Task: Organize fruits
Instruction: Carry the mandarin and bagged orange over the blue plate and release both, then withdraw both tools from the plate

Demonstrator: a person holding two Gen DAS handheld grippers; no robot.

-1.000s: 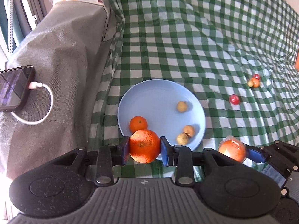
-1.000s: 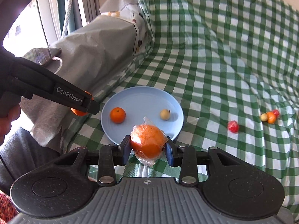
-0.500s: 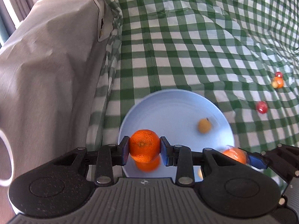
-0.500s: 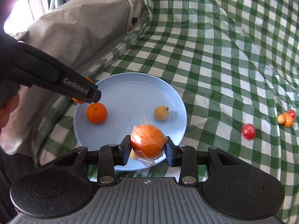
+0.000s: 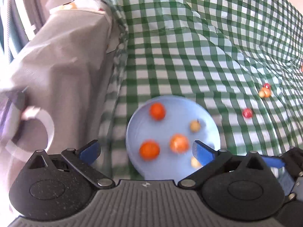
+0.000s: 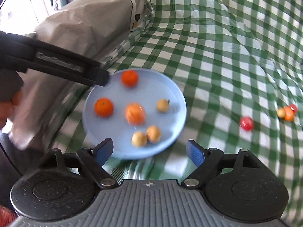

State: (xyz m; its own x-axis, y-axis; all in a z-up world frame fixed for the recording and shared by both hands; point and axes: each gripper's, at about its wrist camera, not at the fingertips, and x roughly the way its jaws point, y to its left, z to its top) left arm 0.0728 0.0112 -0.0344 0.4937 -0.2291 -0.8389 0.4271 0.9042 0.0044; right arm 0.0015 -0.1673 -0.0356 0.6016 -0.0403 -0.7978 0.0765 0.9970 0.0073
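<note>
A light blue plate lies on the green checked cloth. It holds two oranges, a wrapped orange and three small yellow fruits. My left gripper is open and empty over the plate's near edge. My right gripper is open and empty just in front of the plate. The left gripper's finger also shows in the right wrist view, at the plate's left rim.
A red fruit and a small cluster of red, orange and yellow fruits lie on the cloth to the right. A grey covered bulk with a white cable stands left of the plate.
Both grippers have opened. The orange from the left gripper and the wrapped orange from the right gripper now lie on the plate. Both grippers have pulled back and up.
</note>
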